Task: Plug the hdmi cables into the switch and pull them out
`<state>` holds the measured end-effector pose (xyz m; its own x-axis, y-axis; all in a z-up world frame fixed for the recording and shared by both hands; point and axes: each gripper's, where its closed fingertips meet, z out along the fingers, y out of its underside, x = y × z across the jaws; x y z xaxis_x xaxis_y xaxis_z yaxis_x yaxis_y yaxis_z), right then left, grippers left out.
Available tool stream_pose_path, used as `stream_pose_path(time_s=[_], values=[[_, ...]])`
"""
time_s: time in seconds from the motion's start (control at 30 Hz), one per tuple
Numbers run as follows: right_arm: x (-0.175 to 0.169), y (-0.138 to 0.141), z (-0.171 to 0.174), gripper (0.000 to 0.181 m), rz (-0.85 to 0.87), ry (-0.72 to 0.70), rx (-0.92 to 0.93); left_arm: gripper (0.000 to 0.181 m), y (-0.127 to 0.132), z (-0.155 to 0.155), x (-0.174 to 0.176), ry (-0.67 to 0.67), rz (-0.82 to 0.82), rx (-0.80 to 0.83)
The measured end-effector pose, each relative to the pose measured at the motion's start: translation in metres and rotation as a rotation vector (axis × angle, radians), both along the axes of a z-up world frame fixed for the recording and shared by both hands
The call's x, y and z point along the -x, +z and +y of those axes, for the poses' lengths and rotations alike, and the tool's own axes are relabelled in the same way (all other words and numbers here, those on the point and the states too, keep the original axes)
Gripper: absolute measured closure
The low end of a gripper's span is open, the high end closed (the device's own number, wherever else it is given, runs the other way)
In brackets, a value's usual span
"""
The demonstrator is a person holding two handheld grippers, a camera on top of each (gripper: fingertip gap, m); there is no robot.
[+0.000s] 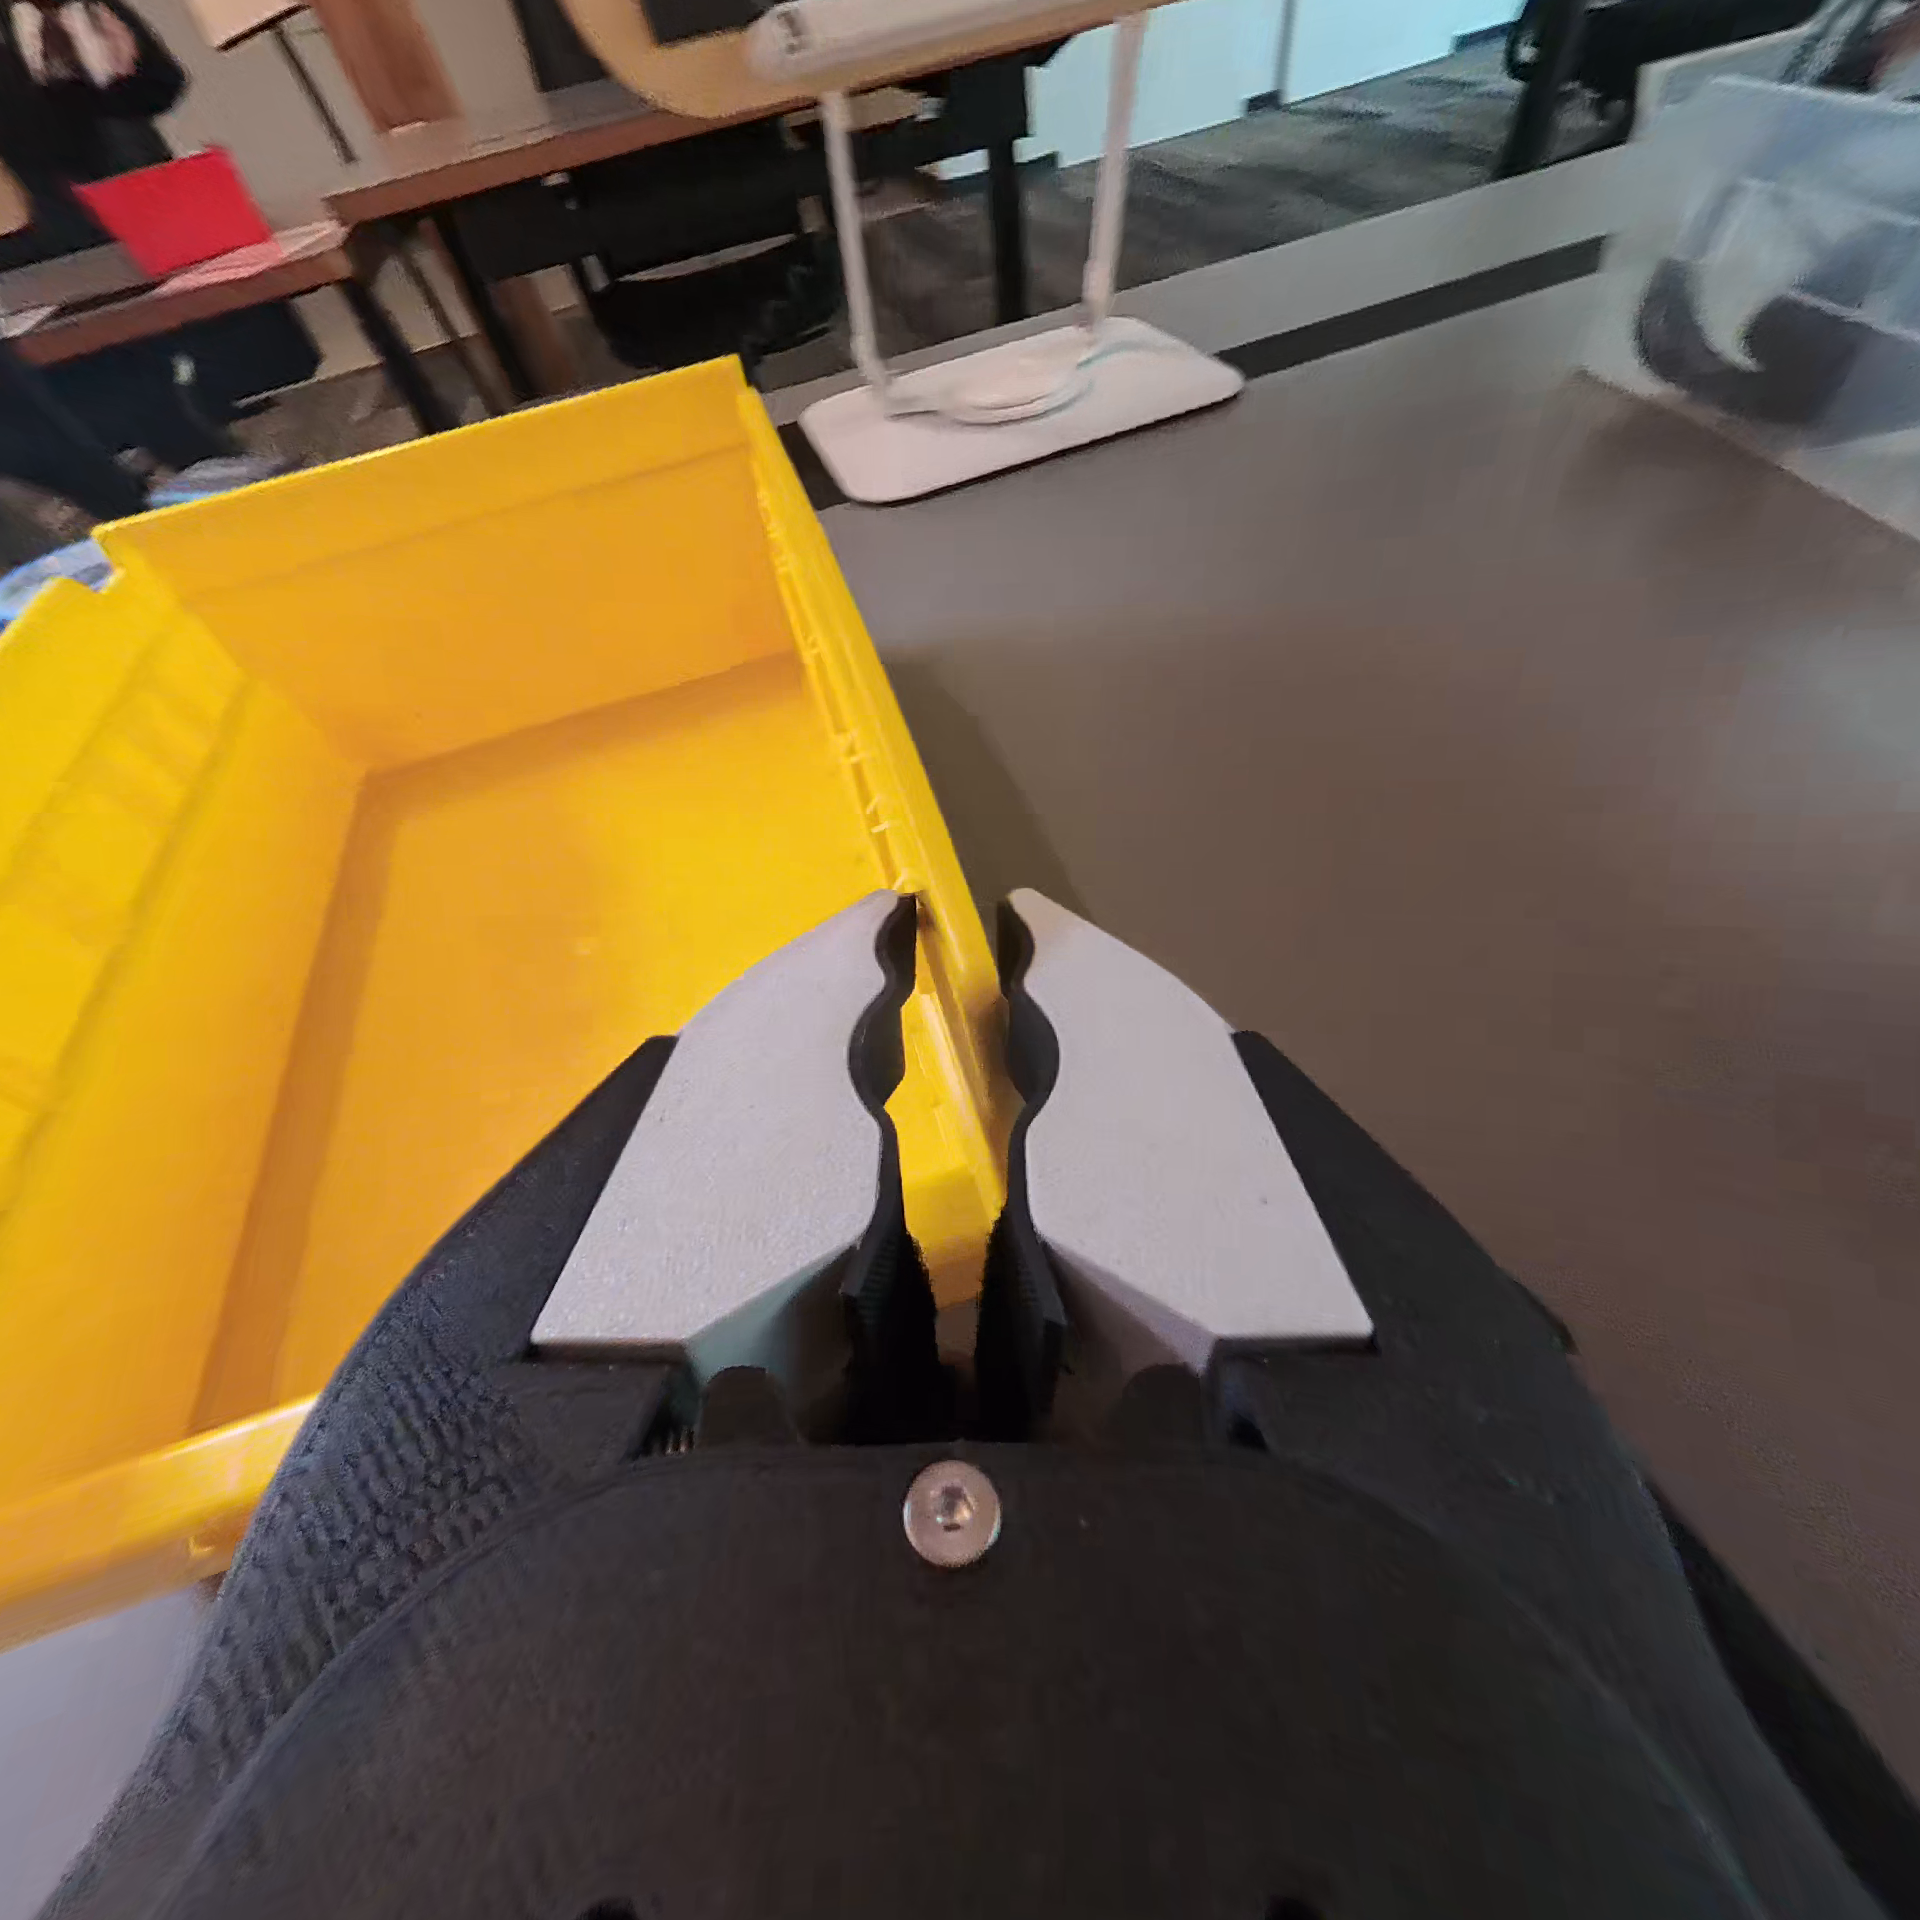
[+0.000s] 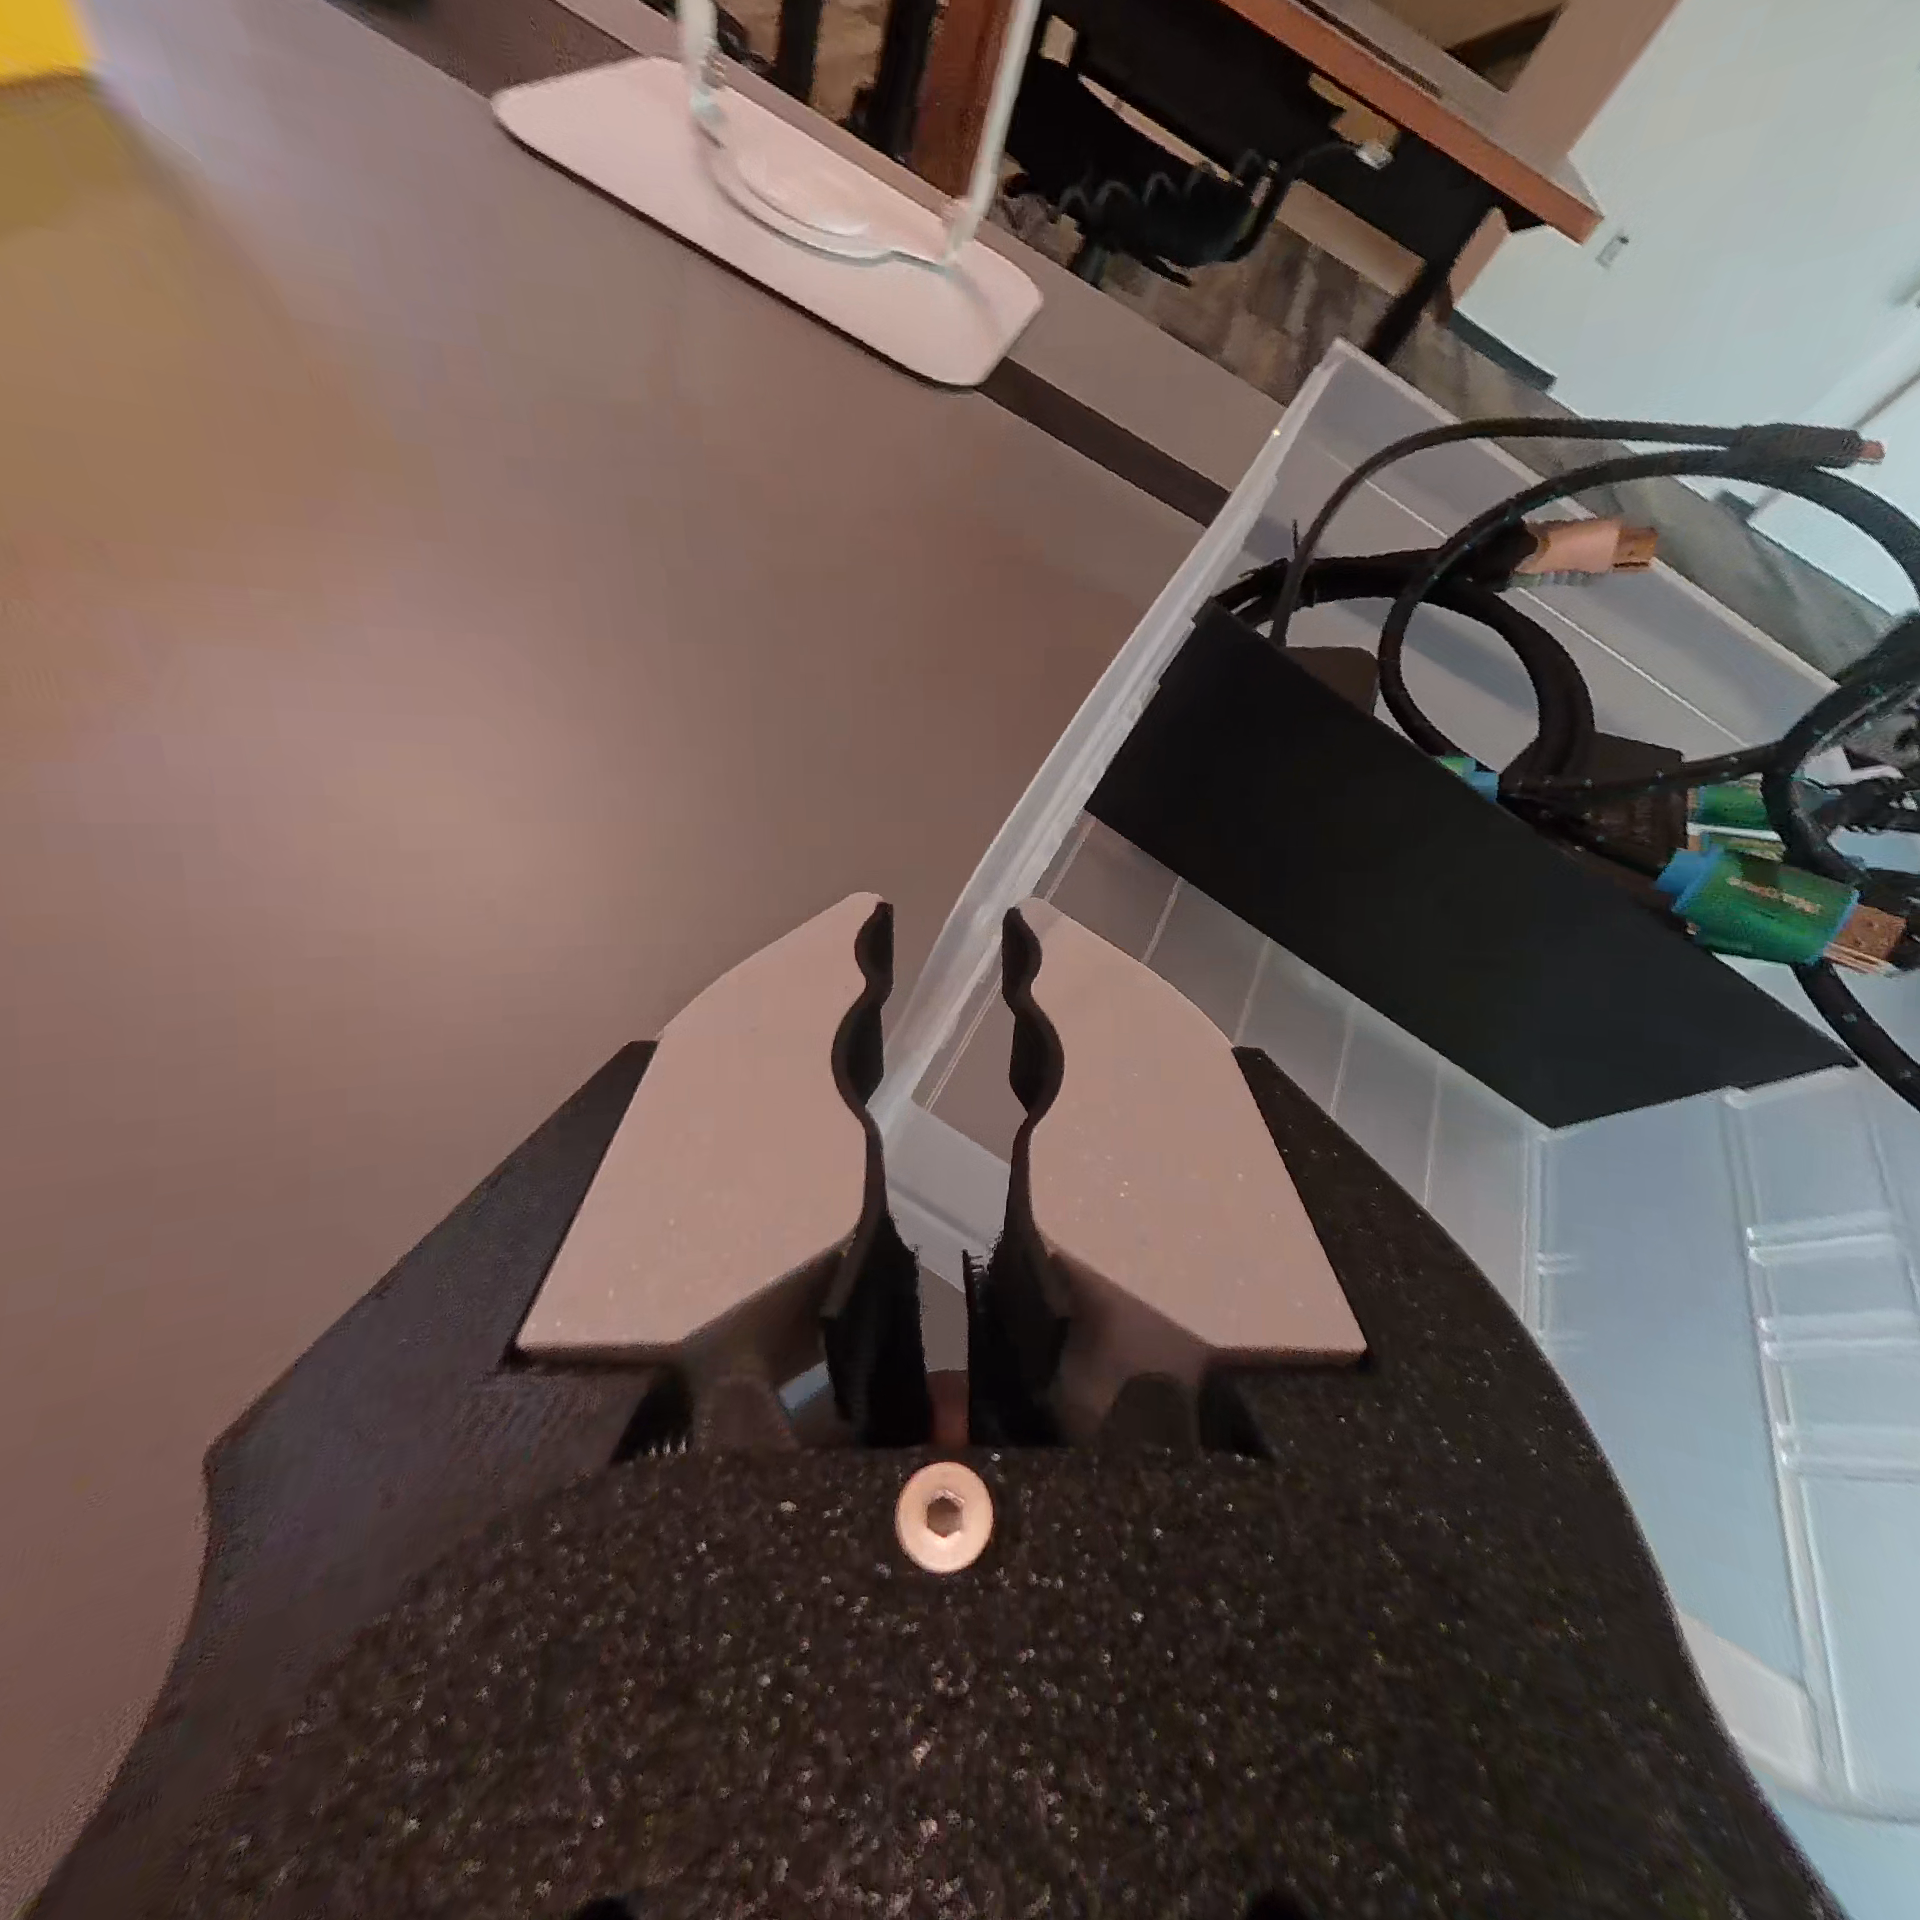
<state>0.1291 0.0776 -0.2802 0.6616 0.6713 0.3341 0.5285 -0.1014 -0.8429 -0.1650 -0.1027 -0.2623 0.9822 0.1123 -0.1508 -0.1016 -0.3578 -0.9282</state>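
Left gripper point(image 1: 958, 909): clenched on right wall of yellow bin point(image 1: 582, 894), one finger inside, one outside. Bin: open-topped, nothing inside, seated at left part of dark table point(image 1: 1403, 831).

Right gripper point(image 2: 943, 920): clamped over near-left corner rim of clear plastic bin point(image 2: 1049, 790), at right part of table.

Clear bin contents: black switch box point(image 2: 1382, 883), tilted against left wall; coiled black HDMI cables point(image 2: 1475, 665) heaped on and behind it, green-and-blue plug point(image 2: 1766, 914) beside its right end, copper-toned plug point(image 2: 1579, 556) higher up. Whether any plug sits in a port: cannot tell.

White stand base point(image 1: 1023, 410): far edge of table, between bins.
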Motion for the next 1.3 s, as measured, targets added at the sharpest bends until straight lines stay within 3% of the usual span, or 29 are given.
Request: stream_pose_path(time_s=[0.27, 0.33, 0.4, 0.5, 0.57, 0.63, 0.73, 0.8, 0.9, 0.93, 1.0, 1.07, 1.1, 1.17, 1.27, 1.3], values=[[0.058, 0.0, -0.054, 0.157, -0.007, 0.264, -0.012, 0.168, -0.001, 0.037, -0.054, -0.161, -0.085, -0.017], [0.074, 0.001, -0.07, 0.155, 0.027, 0.349, -0.003, 0.146, 0.003, 0.039, -0.057, -0.156, -0.077, -0.036], [0.087, 0.002, -0.087, 0.153, 0.067, 0.45, 0.002, 0.121, 0.026, 0.037, -0.055, -0.106, -0.054, -0.173], [0.093, 0.038, -0.104, 0.12, 0.272, 0.538, -0.089, 0.12, 0.076, 0.022, -0.071, -0.098, -0.026, -0.5], [0.073, 0.075, -0.088, 0.109, 0.454, 0.432, -0.189, 0.121, 0.089, 0.017, -0.093, -0.151, -0.044, -0.607], [0.031, 0.097, -0.052, 0.108, 0.585, 0.196, -0.254, 0.121, 0.081, 0.023, -0.118, -0.231, -0.13, -0.578], [-0.038, 0.084, 0.006, 0.077, 0.544, -0.166, -0.232, 0.107, 0.058, 0.04, -0.154, -0.355, -0.303, -0.464], [-0.062, 0.061, 0.027, 0.061, 0.405, -0.249, -0.203, 0.097, 0.044, 0.05, -0.171, -0.4, -0.364, -0.379], [-0.055, 0.018, 0.036, 0.064, 0.268, -0.155, -0.001, 0.08, 0.02, 0.064, -0.185, -0.425, -0.327, -0.23], [-0.048, 0.008, 0.035, 0.073, 0.245, -0.11, 0.074, 0.075, 0.012, 0.067, -0.187, -0.422, -0.295, -0.186], [-0.035, 0.0, 0.029, 0.123, 0.198, -0.03, 0.138, 0.067, 0.005, 0.072, -0.187, -0.411, -0.248, -0.147], [-0.034, 0.0, 0.024, 0.16, 0.166, -0.046, 0.151, 0.065, 0.007, 0.075, -0.184, -0.391, -0.222, -0.171], [-0.027, 0.001, 0.015, 0.168, 0.149, -0.001, 0.156, 0.065, 0.008, 0.076, -0.179, -0.37, -0.22, -0.186], [-0.015, 0.002, 0.0, 0.164, 0.144, 0.057, 0.134, 0.065, 0.011, 0.082, -0.168, -0.317, -0.236, -0.202], [-0.012, -0.007, -0.001, 0.118, 0.069, 0.008, 0.084, 0.07, 0.005, 0.096, -0.151, -0.232, -0.294, -0.174], [-0.011, -0.013, 0.0, 0.113, 0.021, -0.005, 0.091, 0.077, 0.0, 0.102, -0.148, -0.219, -0.306, -0.147]])
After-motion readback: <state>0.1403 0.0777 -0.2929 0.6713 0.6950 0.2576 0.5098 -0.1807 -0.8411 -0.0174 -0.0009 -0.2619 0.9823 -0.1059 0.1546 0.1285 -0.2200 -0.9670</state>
